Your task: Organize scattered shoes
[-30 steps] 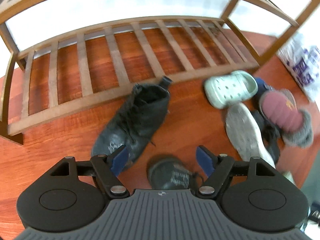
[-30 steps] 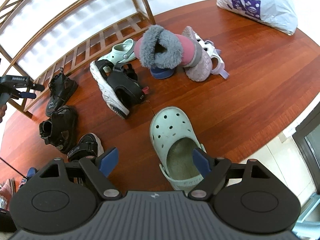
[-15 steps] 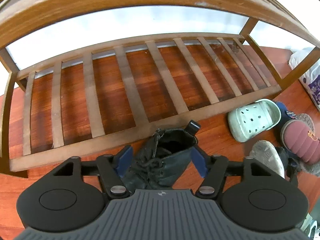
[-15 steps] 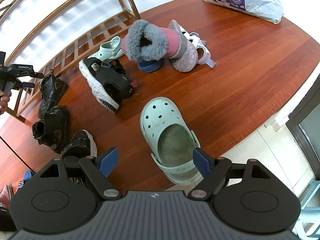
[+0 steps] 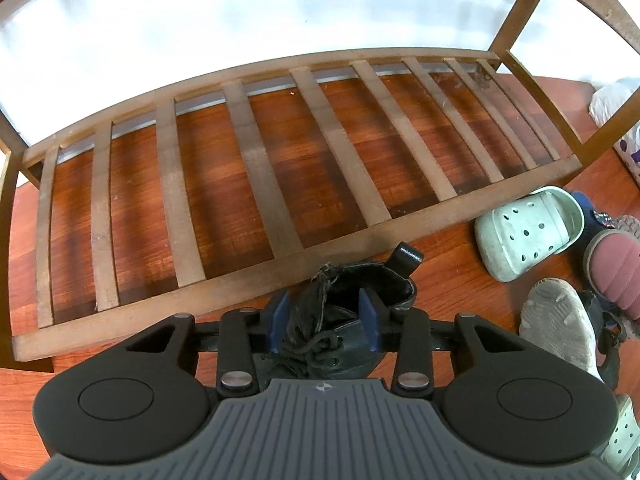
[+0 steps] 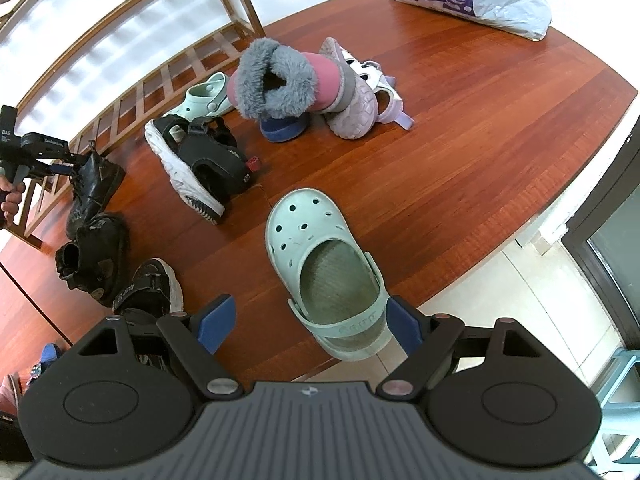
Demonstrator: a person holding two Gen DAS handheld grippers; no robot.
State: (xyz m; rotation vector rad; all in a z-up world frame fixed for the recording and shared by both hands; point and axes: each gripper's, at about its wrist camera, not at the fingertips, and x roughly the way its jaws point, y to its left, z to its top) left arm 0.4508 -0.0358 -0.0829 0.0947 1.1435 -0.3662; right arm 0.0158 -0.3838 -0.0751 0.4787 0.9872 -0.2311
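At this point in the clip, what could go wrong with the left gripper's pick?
The left gripper pinches only the soft collar and laces of the black leather lace-up boot, so the boot may sag or slip when lifted. The low wooden slatted shoe rack rail lies directly ahead; the dangling sole might catch it.

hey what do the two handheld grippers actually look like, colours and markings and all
Both match: the left gripper and right gripper have a grey ribbed body with a small round emblem, two black rounded housings with circular insets, black linkage arms with silver pivot pins, and blue finger pads. No sleeves or cables show.
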